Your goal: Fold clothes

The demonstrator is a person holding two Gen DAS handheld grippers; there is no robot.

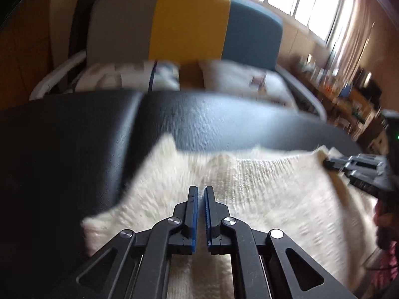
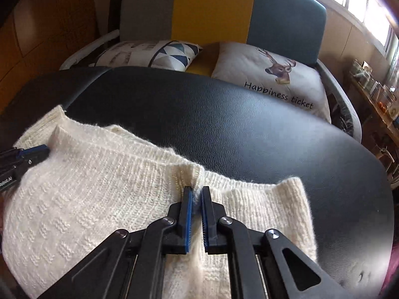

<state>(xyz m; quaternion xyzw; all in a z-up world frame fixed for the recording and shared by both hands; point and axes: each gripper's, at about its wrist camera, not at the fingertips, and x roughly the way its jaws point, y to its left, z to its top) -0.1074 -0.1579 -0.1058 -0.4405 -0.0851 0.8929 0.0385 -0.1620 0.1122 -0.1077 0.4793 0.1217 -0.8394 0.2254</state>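
A cream knitted sweater [image 1: 249, 194] [image 2: 87, 186] lies spread on a black padded table [image 1: 224, 124] [image 2: 249, 129]. My right gripper [image 2: 195, 190] is shut on a puckered fold at the sweater's far ribbed edge, with cloth between its blue pads. In the left wrist view the right gripper [image 1: 326, 163] bites that edge at the right. My left gripper [image 1: 201, 191] hovers low over the sweater's middle-left, its jaws almost together with only a thin slit and no fold seen in it. In the right wrist view the left gripper [image 2: 46, 149] rests beside a raised ridge of knit.
Beyond the table stands a grey, yellow and blue sofa [image 2: 214, 7] with a patterned cushion [image 2: 149, 54] and a deer cushion [image 2: 269, 74]. A cluttered shelf [image 2: 374, 87] runs under the window at the right. Bare black tabletop lies ahead and to the right.
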